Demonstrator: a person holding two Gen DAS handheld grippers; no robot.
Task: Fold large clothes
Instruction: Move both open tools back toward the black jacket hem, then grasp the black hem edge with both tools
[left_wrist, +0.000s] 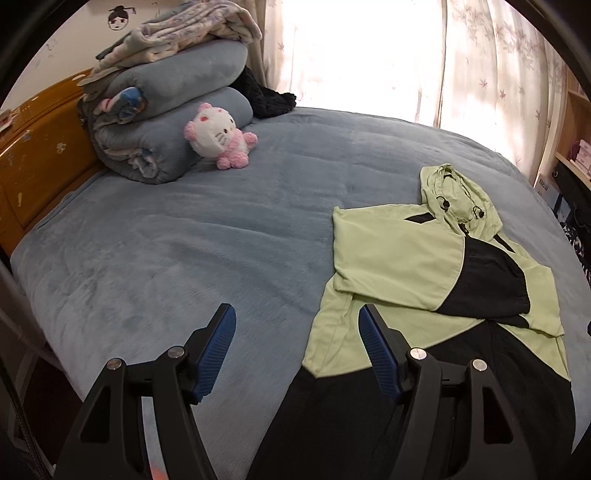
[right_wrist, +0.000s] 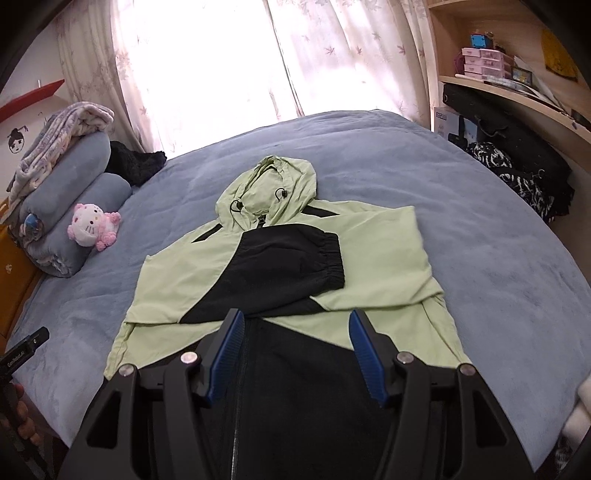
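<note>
Far left, a stack of rolled grey-blue fleece blankets w/ a pink-and-white plush cat leaning on it. My left gripper hangs over bare grey-blue bedspread, jaws spread, nothing btwn them. Right of it the pale-green-and-black hooded jacket lies flat mid-bed, both sleeves crossed over the chest. My right gripper is above its black hem, jaws spread, empty. Next, I'd guess: pinch both hem corners evenly, fold up toward the hood. Far right, wooden shelves hold small pink boxes.

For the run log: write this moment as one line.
jacket: flat on bed, sleeves folded in | left gripper: open, empty | right gripper: open, empty
</note>
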